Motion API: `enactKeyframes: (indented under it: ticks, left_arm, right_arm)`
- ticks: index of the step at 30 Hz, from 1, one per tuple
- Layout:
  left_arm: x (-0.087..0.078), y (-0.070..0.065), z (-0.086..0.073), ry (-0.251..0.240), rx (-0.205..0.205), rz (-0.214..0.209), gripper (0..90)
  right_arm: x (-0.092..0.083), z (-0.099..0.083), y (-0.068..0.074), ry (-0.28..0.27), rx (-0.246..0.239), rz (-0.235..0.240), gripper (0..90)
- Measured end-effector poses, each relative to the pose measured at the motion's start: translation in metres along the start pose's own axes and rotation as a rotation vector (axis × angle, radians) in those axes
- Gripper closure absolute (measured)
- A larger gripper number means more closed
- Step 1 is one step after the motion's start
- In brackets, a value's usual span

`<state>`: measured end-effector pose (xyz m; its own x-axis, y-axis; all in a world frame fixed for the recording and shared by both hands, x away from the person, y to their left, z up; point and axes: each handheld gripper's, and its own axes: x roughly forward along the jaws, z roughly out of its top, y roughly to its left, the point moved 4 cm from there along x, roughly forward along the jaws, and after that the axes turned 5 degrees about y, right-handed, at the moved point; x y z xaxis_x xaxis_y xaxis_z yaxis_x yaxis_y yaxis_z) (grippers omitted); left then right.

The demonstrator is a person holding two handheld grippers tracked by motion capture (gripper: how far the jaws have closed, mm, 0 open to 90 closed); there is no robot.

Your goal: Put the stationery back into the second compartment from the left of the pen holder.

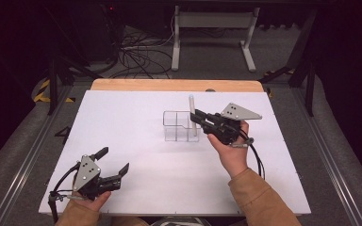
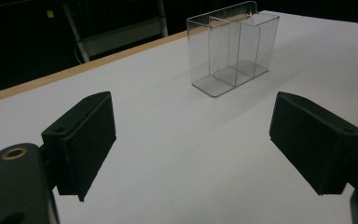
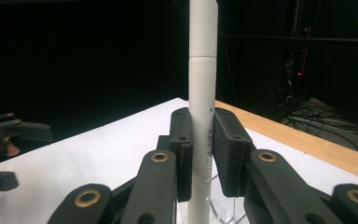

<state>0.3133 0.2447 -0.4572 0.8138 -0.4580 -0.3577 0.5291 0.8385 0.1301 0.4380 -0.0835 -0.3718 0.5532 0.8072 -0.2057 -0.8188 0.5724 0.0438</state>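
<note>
We find the right gripper [image 1: 199, 117] clamped on a white marker [image 1: 193, 113]; in the right gripper view the two black pads [image 3: 182, 151] press flat against the marker's barrel [image 3: 202, 112] from either side, with no gap showing. The marker stands upright between the jaws, its cap end rising well above them and its lower end running down past them. Grey lettering runs lengthwise on the barrel just at pad level.

In the high view the marker stands over the right-hand end of a clear plastic organizer [image 1: 181, 125], a small box with dividers. Whether the marker's tip touches the organizer's floor we cannot tell. In the right gripper view the organizer's clear wall [image 3: 223, 210] shows just beneath the jaws. The right hand [image 1: 228, 150] comes in from the near edge, the gripper pointing left across the bench.

The organizer sits on the white bench top [image 1: 136, 117], right of centre and nearer the far edge than the near one, which carries a wooden strip [image 1: 176, 84].

The left gripper [image 1: 113, 162] rests near the near-left corner of the bench, jaws wide apart with nothing between them; in the left gripper view its pads [image 2: 81, 140] frame bare bench, with the organizer [image 2: 233, 46] well beyond.
</note>
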Motion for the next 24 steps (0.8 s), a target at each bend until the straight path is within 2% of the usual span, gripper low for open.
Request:
enactKeyframes:
  ticks: [9,19,24]
  left_arm:
    - [0.001,0.000,0.000,0.001,0.000,-0.002,15.3]
    - [0.001,0.001,-0.001,0.001,-0.005,-0.006,15.3]
    - [0.001,0.001,-0.001,0.001,-0.004,-0.006,15.4]
  right_arm:
    - [0.012,0.000,-0.011,-0.018,0.032,-0.047,78.8]
    - [0.026,0.000,-0.017,-0.021,0.038,-0.075,78.8]
    - [0.029,0.000,-0.017,-0.025,0.024,-0.078,78.8]
